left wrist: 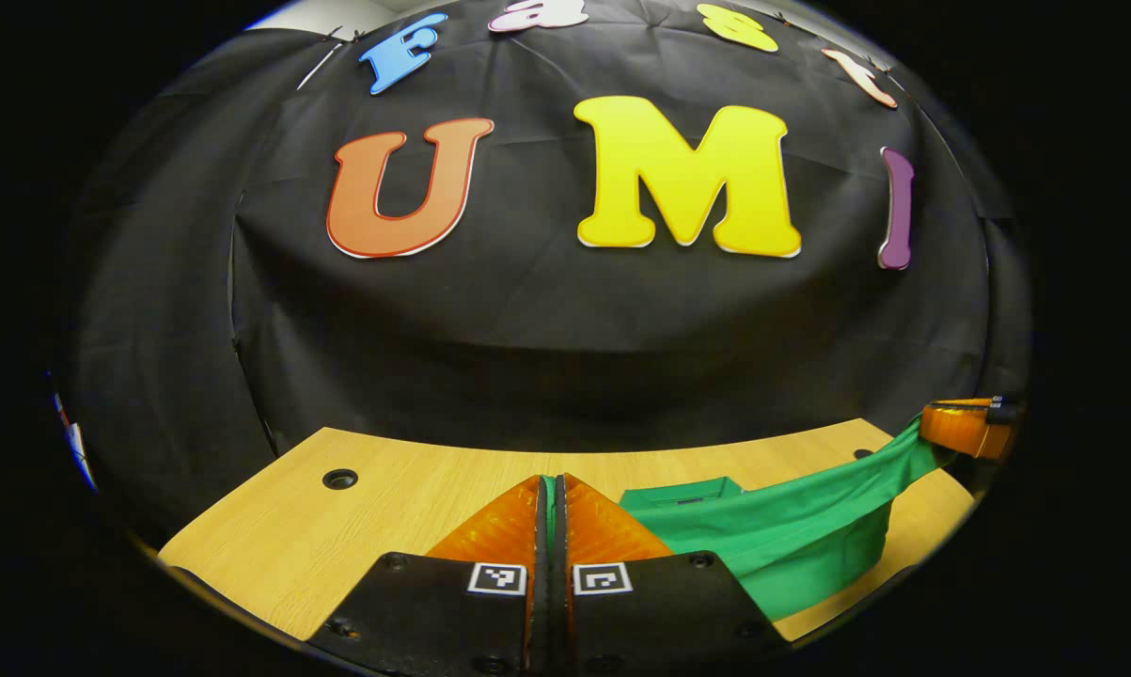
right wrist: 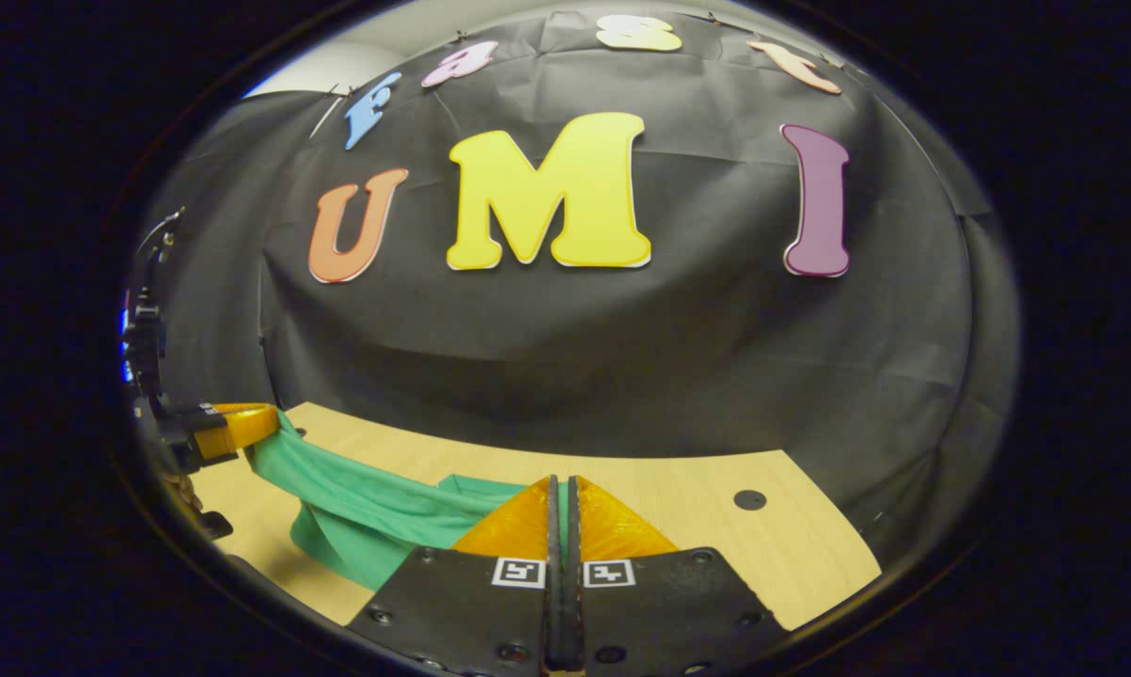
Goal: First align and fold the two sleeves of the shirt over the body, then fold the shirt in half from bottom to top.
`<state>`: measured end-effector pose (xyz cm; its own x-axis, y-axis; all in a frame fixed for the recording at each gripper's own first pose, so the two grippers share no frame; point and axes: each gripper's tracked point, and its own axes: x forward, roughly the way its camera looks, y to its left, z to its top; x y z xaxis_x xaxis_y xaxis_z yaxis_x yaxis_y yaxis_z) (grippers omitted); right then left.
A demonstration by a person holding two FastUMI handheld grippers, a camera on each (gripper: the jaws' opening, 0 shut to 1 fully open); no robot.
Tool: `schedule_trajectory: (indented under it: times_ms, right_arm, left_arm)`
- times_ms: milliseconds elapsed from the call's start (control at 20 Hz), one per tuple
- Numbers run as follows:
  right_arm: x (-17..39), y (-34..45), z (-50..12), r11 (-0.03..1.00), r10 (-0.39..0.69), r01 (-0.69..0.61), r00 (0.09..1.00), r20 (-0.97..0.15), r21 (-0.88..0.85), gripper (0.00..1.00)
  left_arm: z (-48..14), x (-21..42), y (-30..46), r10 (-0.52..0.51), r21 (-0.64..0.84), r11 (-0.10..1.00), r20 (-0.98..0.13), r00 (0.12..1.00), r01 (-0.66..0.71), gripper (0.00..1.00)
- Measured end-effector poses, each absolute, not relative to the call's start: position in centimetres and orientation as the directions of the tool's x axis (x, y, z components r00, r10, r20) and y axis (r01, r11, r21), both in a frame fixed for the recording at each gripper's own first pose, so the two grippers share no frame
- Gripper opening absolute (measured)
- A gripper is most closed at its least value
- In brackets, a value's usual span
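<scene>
A green shirt (left wrist: 791,536) hangs stretched above the wooden table (left wrist: 386,498) between my two grippers. My left gripper (left wrist: 551,484) is shut on one corner of the shirt's edge, a thin strip of green showing between its fingers. The right gripper (left wrist: 969,428) holds the other end at the far right of the left gripper view. In the right gripper view, the right gripper (right wrist: 560,484) is shut on the green shirt (right wrist: 368,512), and the cloth runs left to the left gripper (right wrist: 236,423). A folded part of the shirt lies on the table underneath.
The table (right wrist: 715,527) has round holes (left wrist: 339,479) (right wrist: 749,499) near its back corners. The black booth wall stands close behind the table's far edge. Bare wood lies left of the shirt in the left gripper view and right of it in the right gripper view.
</scene>
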<state>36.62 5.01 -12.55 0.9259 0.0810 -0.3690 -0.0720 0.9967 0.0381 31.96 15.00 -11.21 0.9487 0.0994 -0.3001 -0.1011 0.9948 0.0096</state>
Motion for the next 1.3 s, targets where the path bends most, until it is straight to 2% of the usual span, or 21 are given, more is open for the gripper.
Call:
schedule_trajectory:
  times_ms: [250,450,550,800,850,900,950,1000,1300]
  right_arm:
    - [44.4,5.6,-17.4,0.997,0.070,-0.053,0.901,-0.428,0.050,0.00]
    - [48.7,5.2,-20.0,0.998,-0.006,-0.018,0.917,-0.398,-0.056,0.00]
    - [49.2,5.1,-20.9,0.991,-0.033,-0.018,0.923,-0.383,-0.130,0.00]
    - [49.7,5.3,-22.3,0.993,-0.023,-0.024,0.919,-0.394,-0.115,0.00]
    - [49.9,5.2,-22.5,0.992,-0.025,-0.026,0.920,-0.392,-0.124,0.01]
    - [49.5,5.4,-22.3,0.993,-0.014,-0.035,0.919,-0.395,-0.116,0.32]
    - [48.9,5.4,-22.0,0.993,-0.012,-0.037,0.916,-0.400,-0.115,0.63]
    - [48.7,5.6,-21.9,0.994,-0.005,-0.039,0.913,-0.408,-0.101,0.94]
    - [44.9,5.5,-17.7,0.994,0.008,-0.047,0.929,-0.371,-0.096,0.95]
  left_arm:
    - [-15.1,38.8,16.2,0.105,0.014,0.994,-0.339,0.935,-0.107,0.06]
    - [-17.7,43.0,15.6,0.088,0.093,0.994,-0.335,0.938,-0.060,0.05]
    - [-19.3,43.9,14.9,0.077,0.121,0.992,-0.345,0.935,-0.037,0.05]
    - [-21.0,44.1,15.0,0.081,0.100,0.994,-0.348,0.934,-0.049,0.06]
    - [-21.3,44.2,15.0,0.069,0.072,0.996,-0.347,0.935,-0.047,0.12]
    - [-21.0,43.8,14.5,0.044,0.042,0.999,-0.357,0.933,-0.031,0.24]
    - [-21.0,43.3,14.6,0.031,0.025,0.999,-0.367,0.930,-0.024,0.62]
    - [-21.0,43.0,15.1,0.060,0.021,0.998,-0.366,0.929,-0.056,1.00]
    - [-19.1,38.4,15.9,0.104,0.028,0.994,-0.385,0.917,-0.101,1.00]
